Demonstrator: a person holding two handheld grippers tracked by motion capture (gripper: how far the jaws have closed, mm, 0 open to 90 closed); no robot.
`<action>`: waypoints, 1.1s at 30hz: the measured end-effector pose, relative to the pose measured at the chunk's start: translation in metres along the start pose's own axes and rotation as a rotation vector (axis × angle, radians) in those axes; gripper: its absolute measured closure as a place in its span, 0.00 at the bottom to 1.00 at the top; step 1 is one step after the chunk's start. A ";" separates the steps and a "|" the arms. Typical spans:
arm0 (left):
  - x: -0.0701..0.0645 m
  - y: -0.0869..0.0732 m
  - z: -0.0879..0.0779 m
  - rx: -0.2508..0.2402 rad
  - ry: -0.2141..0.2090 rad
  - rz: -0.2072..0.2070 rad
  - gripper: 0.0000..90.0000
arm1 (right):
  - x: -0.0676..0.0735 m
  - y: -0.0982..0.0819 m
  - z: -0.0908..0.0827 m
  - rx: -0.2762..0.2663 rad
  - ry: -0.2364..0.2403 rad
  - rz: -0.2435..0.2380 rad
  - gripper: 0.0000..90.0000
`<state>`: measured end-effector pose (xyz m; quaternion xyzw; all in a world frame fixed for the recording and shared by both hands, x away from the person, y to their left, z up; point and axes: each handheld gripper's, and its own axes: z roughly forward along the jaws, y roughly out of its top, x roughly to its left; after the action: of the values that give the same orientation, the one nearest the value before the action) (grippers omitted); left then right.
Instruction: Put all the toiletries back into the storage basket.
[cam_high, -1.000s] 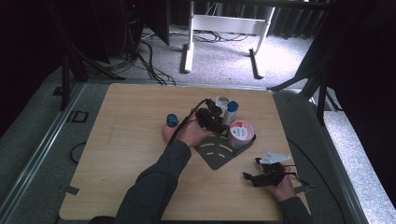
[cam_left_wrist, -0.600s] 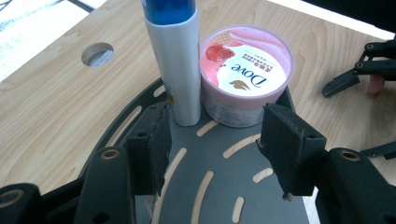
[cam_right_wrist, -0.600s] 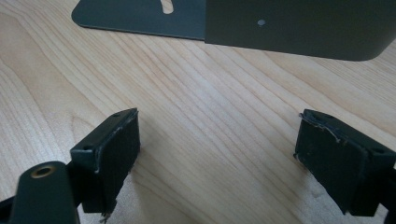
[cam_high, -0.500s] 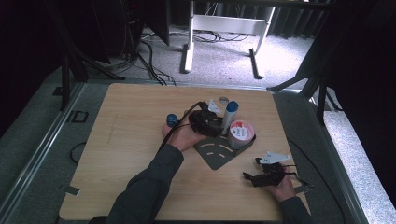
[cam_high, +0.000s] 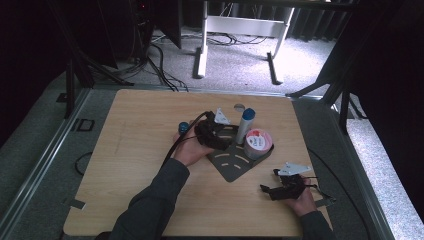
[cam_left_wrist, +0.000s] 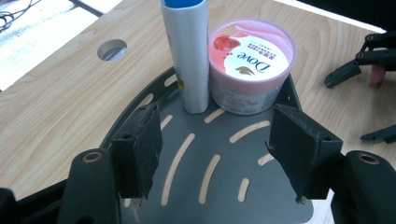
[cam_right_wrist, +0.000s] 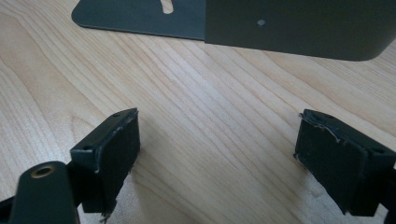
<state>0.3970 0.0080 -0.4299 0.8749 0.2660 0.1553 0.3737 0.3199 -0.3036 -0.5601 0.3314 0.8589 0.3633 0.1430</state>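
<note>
"Dove" stands on the pink tub's lid (cam_left_wrist: 252, 51).

Tube (cam_left_wrist: 189, 56) top cut off by frame edge; blue-capped item (cam_high: 184, 127) half hidden behind left hand (cam_high: 190, 150).

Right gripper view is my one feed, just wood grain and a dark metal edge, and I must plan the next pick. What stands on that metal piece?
Observer: A white tube with a blue cap stands upright on the dark slotted metal rack, touching a pink Dove tub.
Operator: Is the left gripper holding either?
Observer: No. The left gripper has just been opening; nothing sits between its jaws.
Operator: Anything off the rack?
Observer: A small blue-capped item stands on the wooden table, beside the left hand.
</note>
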 end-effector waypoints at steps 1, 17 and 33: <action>0.000 -0.001 -0.001 0.000 0.001 0.005 0.38 | 0.000 0.000 0.000 0.000 0.000 0.000 0.15; 0.015 -0.004 -0.015 -0.044 0.037 -0.031 0.21 | 0.000 0.000 0.000 0.000 0.000 0.000 0.15; 0.046 -0.017 -0.029 -0.060 0.128 -0.104 0.13 | 0.000 0.000 0.000 0.001 0.000 0.001 0.15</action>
<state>0.4149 0.0614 -0.4195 0.8365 0.3298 0.1994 0.3896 0.3199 -0.3036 -0.5601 0.3319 0.8588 0.3632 0.1426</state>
